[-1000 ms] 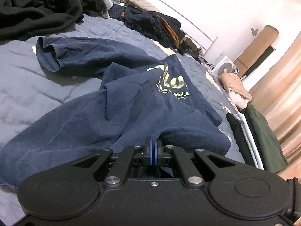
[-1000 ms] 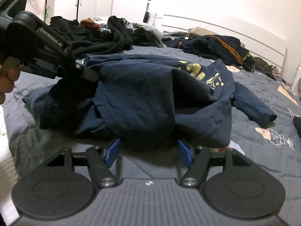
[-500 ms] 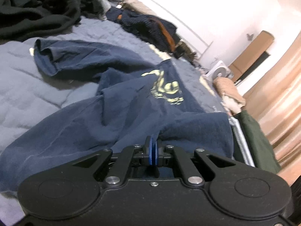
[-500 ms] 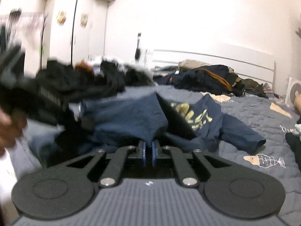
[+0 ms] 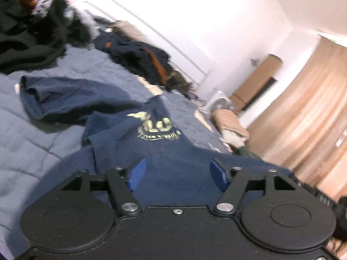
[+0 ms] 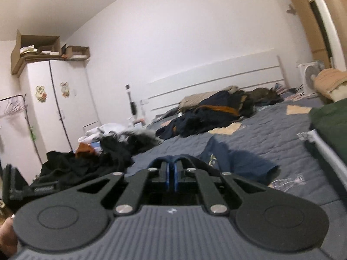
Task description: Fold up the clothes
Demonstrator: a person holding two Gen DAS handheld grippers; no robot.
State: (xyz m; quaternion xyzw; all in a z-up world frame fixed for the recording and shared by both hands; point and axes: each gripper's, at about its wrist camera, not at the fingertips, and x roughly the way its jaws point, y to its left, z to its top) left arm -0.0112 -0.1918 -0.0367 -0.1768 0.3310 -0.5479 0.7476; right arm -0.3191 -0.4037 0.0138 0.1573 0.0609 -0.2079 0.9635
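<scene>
While left gripper [image 5: 176, 172] gapes, right gripper [image 6: 170, 178] apparently pinches mostly hidden navy shirt [image 6: 238, 162]

I see the navy T-shirt [image 5: 164, 151] rumpled on the grey-blue bed quilt [image 5: 32, 143], yellow chest print facing up, one sleeve [image 5: 43, 91] trailing away, a fold of it raised off the bed.

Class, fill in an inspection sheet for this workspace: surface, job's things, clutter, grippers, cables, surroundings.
Surface: bed with grey-blue quilt.
Job's things: navy T-shirt with yellow print, spread rumpled.
Clutter: black clothes pile; dark clothes heap by the headboard; folded stack at the right edge.
Grippers: left gripper open above the shirt; right gripper shut on navy cloth.
Cables: nothing seen.
Surroundings: white wardrobe, fan, curtain.
</scene>
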